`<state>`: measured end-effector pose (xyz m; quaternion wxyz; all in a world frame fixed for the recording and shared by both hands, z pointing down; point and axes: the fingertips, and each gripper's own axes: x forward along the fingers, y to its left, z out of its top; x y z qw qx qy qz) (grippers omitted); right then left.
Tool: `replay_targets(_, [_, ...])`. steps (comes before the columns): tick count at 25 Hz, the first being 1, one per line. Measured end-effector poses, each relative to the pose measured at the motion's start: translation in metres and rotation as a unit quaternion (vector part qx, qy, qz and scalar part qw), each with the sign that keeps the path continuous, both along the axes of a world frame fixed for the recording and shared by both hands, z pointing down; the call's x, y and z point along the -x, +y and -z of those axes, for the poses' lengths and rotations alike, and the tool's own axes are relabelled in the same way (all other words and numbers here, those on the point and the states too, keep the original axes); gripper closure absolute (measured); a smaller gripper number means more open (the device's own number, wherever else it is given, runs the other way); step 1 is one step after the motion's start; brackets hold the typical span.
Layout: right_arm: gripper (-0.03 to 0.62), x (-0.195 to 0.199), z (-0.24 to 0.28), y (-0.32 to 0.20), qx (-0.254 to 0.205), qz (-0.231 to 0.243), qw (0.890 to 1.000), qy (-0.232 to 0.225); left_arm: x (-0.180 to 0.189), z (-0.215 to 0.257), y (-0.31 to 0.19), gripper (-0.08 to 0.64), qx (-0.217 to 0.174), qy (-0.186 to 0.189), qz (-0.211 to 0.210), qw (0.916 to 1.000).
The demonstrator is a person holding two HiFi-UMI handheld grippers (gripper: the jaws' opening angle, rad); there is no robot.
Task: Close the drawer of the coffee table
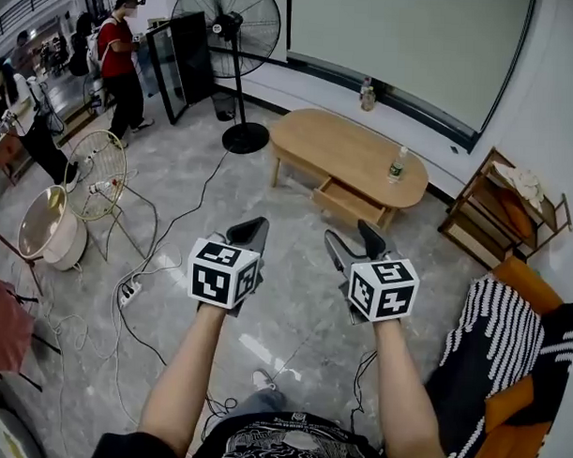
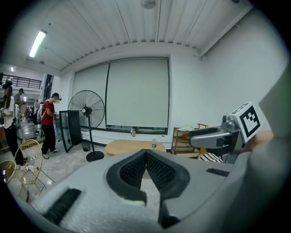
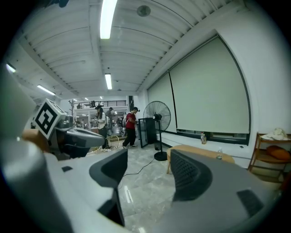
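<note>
**Two grippers facing an open drawer across bare floor**

Two forearms reach in from the lower edge of the head view. A pale roller screen point(image 1: 406, 40) covers the far wall. Grey stone floor point(image 1: 293, 299) lies between the grippers and the coffee table point(image 1: 350, 150), an oval wooden top near that wall. To the table's left stands a pedestal fan point(image 1: 232, 29), its round base just off the table's left end. Beside the fan leans a black-framed panel point(image 1: 180, 55), with a person in a red top point(image 1: 117, 62) further left. A wooden shelf unit point(image 1: 503, 207) stands well apart from the table's right end. A black-and-white striped cloth point(image 1: 503, 339) lies at the right edge of the head view.

The left gripper point(image 1: 254, 230) has its jaws pressed together at the tips, with nothing held. The right gripper point(image 1: 348, 233) has its jaws spread, and only floor shows between them. Both point toward the table but remain apart from it.

The drawer point(image 1: 348, 199) stands pulled out from the table's near long side, toward its right end. A cable point(image 1: 199, 187) runs from the fan's base across the floor, left of the left gripper. A water bottle point(image 1: 398, 164) stands upright near the table's right end, above the drawer.
</note>
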<state>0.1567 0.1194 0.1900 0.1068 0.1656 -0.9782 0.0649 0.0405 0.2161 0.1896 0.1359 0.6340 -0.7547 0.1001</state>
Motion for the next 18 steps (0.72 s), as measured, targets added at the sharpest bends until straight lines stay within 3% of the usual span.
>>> replay_targets(9, [0.279, 0.066, -0.005, -0.004, 0.000, -0.038, 0.999, 0.012, 0.071, -0.005, -0.013, 0.558, 0.000, 0.006, -0.044, 0.9990])
replay_targets(18, [0.278, 0.093, -0.011, -0.025, 0.005, -0.064, 0.998, 0.017, 0.107, -0.007, -0.037, 0.558, 0.003, 0.002, -0.066, 0.9978])
